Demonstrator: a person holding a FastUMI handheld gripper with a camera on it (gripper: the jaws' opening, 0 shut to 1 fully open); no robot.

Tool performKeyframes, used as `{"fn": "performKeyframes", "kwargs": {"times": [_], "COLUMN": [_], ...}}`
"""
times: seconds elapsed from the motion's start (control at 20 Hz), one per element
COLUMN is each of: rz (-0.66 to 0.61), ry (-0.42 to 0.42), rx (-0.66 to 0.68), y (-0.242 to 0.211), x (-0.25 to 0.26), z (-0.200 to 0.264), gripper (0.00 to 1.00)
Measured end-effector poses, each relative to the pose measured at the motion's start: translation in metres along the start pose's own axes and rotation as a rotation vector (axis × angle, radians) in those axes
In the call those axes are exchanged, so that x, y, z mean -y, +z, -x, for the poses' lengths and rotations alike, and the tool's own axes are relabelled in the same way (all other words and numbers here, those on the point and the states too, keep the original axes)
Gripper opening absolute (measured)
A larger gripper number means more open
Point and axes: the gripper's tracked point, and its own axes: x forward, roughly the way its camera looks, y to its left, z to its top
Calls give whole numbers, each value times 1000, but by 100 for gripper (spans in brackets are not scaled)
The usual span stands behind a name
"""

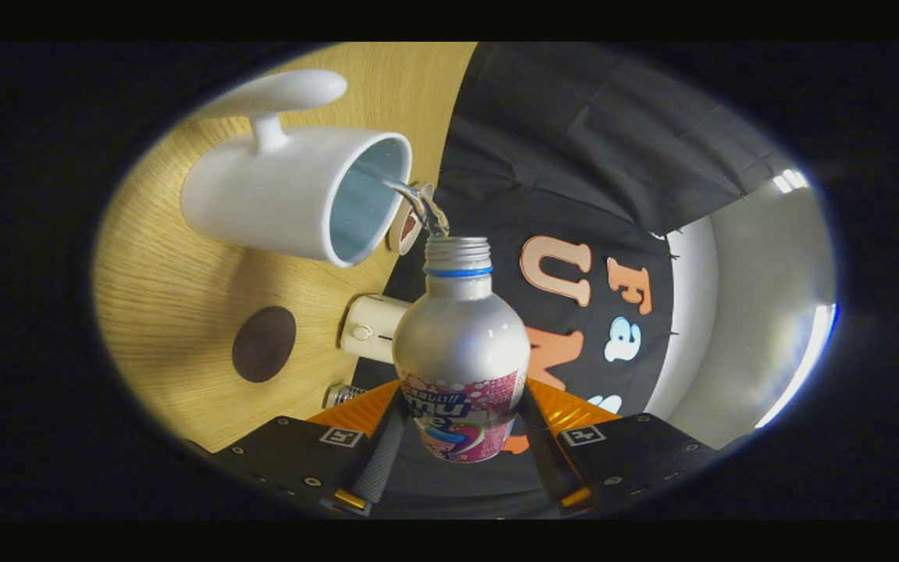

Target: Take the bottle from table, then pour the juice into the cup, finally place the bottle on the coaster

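Bottle [461,351], clamped between both fingers [378,460], is tipped and pouring into the cup [293,191]; the coaster [264,343] waits.

Wooden table [176,312] bears a white cup [286,195]; dark round coaster [264,343] nearby.

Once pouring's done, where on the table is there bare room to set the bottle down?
The gripper is shut on the bottle. Bare wood lies around the dark coaster, between it and the white cup. It is crowded at the table's back edge: a white device and a small cup sit there.
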Motion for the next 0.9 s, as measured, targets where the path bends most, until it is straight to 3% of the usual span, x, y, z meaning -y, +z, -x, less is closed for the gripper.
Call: {"fn": "performKeyframes", "kwargs": {"times": [0.9], "rz": [37], "ry": [-3], "rx": [2], "y": [1], "x": [2], "z": [-1], "gripper": [76]}}
